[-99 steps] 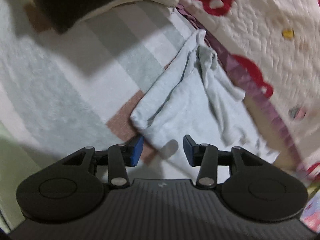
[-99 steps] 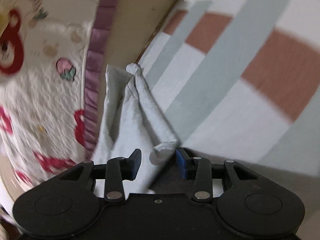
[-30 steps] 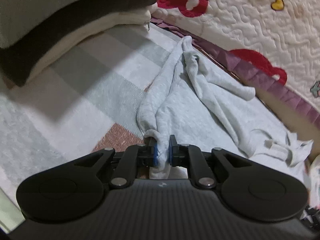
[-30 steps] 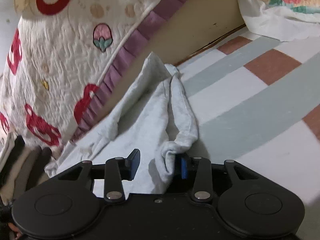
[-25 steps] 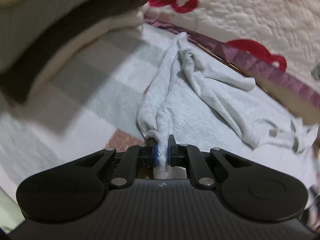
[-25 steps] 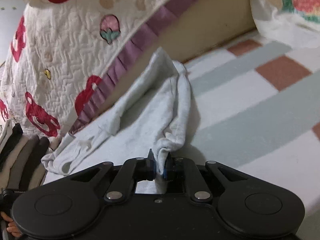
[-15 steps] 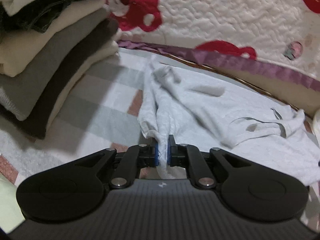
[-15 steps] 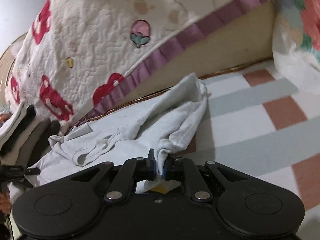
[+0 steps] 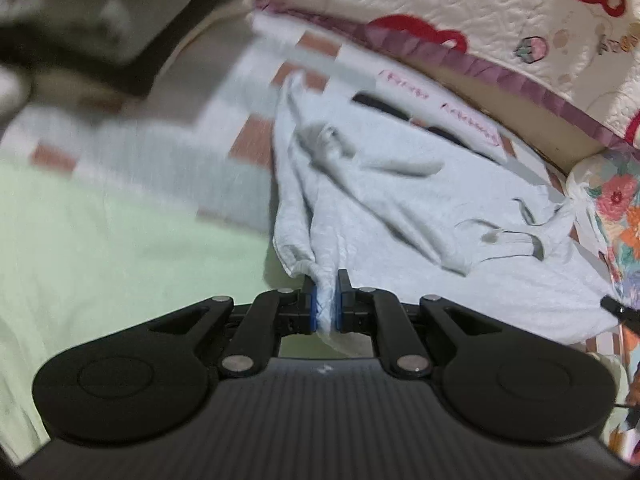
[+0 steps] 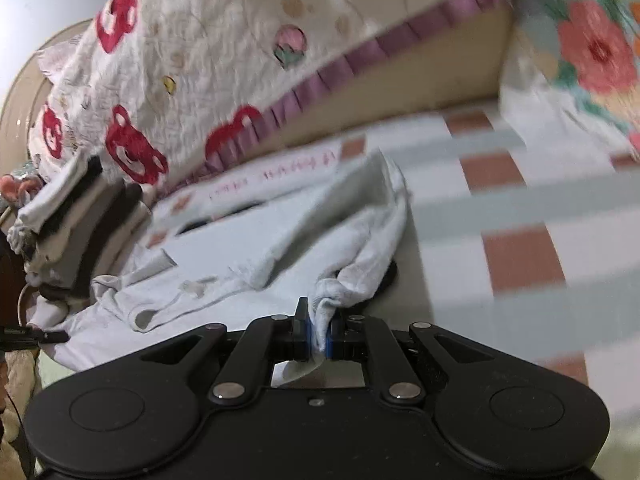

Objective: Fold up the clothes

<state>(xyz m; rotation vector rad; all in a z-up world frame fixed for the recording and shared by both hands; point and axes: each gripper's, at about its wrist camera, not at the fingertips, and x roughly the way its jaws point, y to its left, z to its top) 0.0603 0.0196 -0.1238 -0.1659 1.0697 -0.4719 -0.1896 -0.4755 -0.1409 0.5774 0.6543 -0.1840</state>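
Pale grey garment (image 9: 400, 216) sprawls crumpled across the checked bedding, drawstrings showing; one bunched hem corner pinched up at each near end (image 10: 340, 280); middle sagging, rumpled.

Clearance around the work area
Checked blanket (image 10: 520, 216) lies open on the right; folded clothes stack (image 10: 76, 224) blocks the left, quilt (image 9: 460, 0) bounds the far edge.

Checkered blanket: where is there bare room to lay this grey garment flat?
Bare checkered blanket lies right of the grey garment, up to the floral pillow. Pale green sheet is free on the near left. Crowded: the stack of folded clothes on the left and the quilt behind.
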